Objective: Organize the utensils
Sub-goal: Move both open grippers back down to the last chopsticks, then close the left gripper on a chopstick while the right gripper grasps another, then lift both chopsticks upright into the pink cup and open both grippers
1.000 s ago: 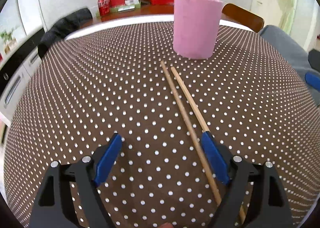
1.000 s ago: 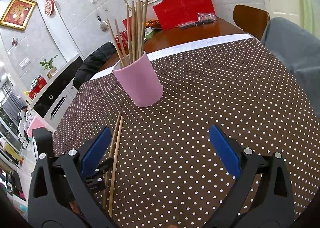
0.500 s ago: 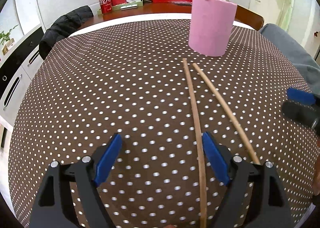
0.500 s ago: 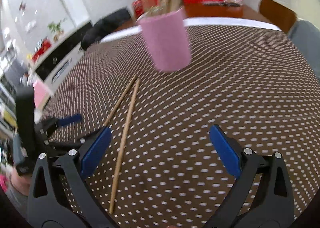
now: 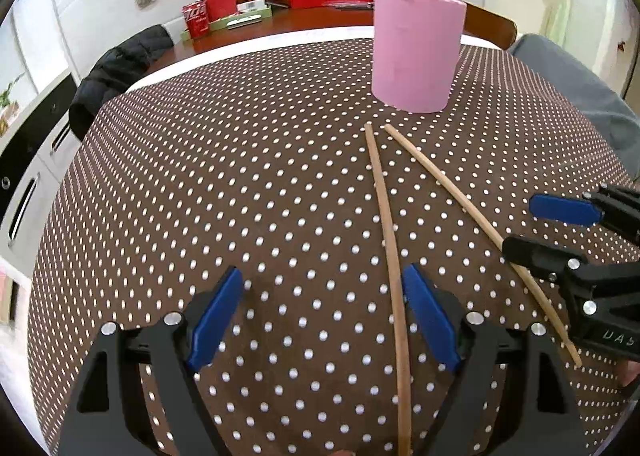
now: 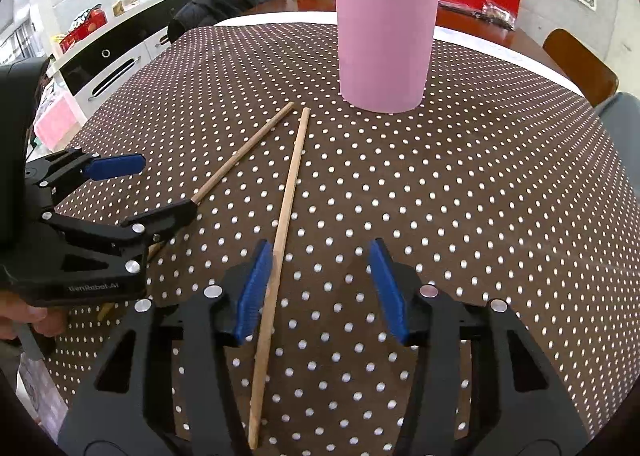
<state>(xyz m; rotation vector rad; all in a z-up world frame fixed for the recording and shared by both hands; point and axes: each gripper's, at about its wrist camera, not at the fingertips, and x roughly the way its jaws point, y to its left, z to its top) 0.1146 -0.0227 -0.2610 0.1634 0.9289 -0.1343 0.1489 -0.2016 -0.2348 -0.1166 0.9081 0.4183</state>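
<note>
Two loose wooden chopsticks lie on the brown dotted tablecloth (image 5: pixel 200 175) in front of a pink cup (image 5: pixel 416 55) (image 6: pixel 384 43) that holds several more. My left gripper (image 5: pixel 322 296) (image 6: pixel 168 183) is open low over the cloth, with the left chopstick (image 5: pixel 386 215) (image 6: pixel 244 151) running just inside its right finger. My right gripper (image 6: pixel 318 268) (image 5: pixel 528 228) straddles the right chopstick (image 6: pixel 286 199) (image 5: pixel 448 183), and its jaws are closing. That stick lies along the left pad, while the right pad is still clear of it.
A dark jacket (image 5: pixel 116 71) hangs over a chair at the far left edge of the table. A wooden chair back (image 6: pixel 576 59) stands at the far right. Red boxes and cans sit on the table behind. A hand (image 6: pixel 24 320) holds the left gripper.
My right gripper swung round, came down over the right chopstick and narrowed its jaws. It now shows at the right of the left wrist view. The left gripper has shifted only slightly.
</note>
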